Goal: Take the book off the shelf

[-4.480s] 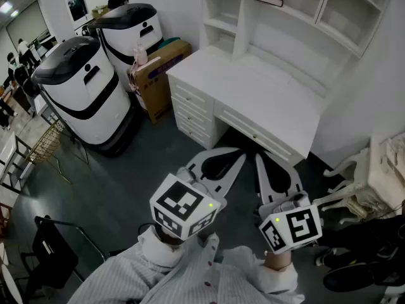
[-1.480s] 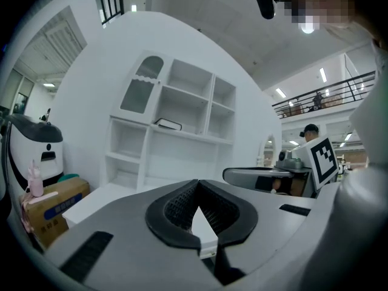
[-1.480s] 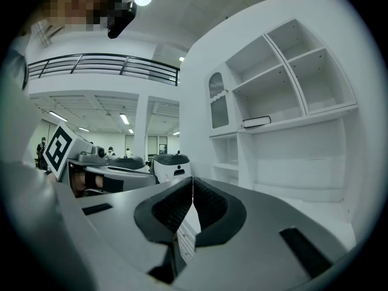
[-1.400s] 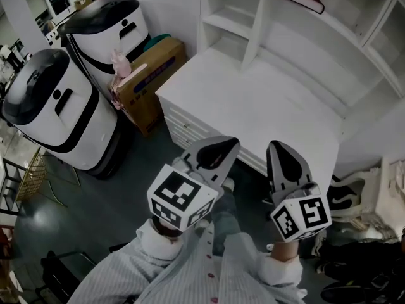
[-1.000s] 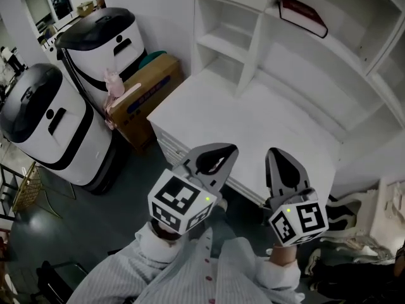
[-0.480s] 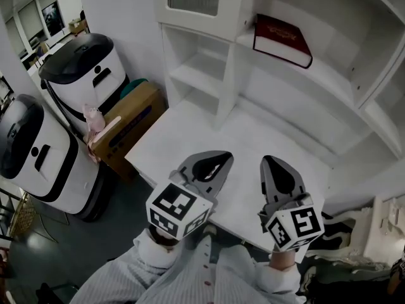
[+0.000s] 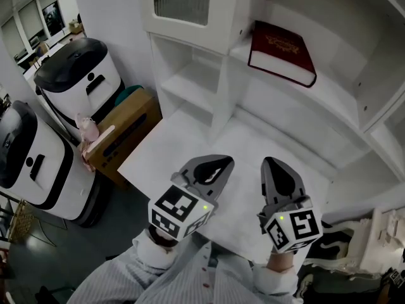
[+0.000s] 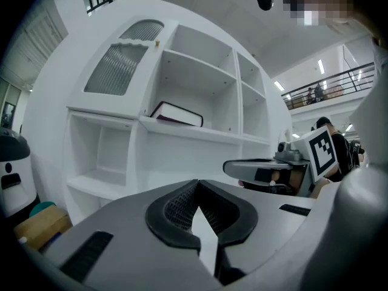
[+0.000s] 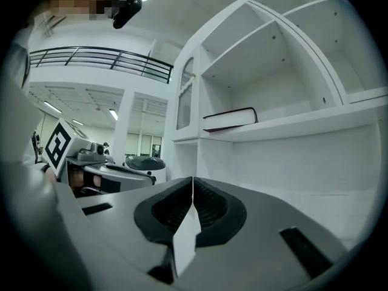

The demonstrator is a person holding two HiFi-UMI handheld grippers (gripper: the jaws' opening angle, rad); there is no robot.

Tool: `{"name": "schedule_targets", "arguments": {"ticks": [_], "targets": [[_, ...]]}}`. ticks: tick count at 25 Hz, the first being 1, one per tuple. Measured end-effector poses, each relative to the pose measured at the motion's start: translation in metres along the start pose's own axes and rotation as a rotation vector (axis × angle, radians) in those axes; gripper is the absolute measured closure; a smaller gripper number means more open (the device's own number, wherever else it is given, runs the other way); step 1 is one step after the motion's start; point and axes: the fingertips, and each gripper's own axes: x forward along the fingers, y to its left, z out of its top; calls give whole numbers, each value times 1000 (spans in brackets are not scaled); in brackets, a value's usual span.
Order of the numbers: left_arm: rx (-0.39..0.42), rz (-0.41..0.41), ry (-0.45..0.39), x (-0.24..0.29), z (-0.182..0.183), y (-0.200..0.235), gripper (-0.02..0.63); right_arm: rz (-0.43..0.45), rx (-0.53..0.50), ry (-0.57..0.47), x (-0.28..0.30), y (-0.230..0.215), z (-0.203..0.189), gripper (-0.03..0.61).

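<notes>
Left gripper (image 7: 217, 162): my jaws are pressed together tip to tip, with nothing between them; it hangs over the desk's near edge.
Right gripper (image 7: 271, 164): my jaws are closed here too, and empty; it is held near the left one, side by side with it.
Book (image 7: 281, 49): dark red, lying flat at the left end of the shelf (image 7: 335, 103), beside the upright divider; it is above and ahead of both my grippers, well apart from them.
Desk (image 7: 183, 160): white, under my grippers.
Box (image 7: 123, 132): brown cardboard, on the floor left of the desk, next to two white machines (image 7: 73, 75) with black tops.
</notes>
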Motion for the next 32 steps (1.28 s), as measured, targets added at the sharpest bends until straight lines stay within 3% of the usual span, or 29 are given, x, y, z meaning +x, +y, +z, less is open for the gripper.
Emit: {"name": "schedule_targets", "arguments": {"ticks": [21,32], "targets": [[105,-115,-4,53,37,38,603,-91,29,10,34,-29,3,563],[215,-88,-35,64,72,56,601,-86,57,5,38,-28,5,563]]}}
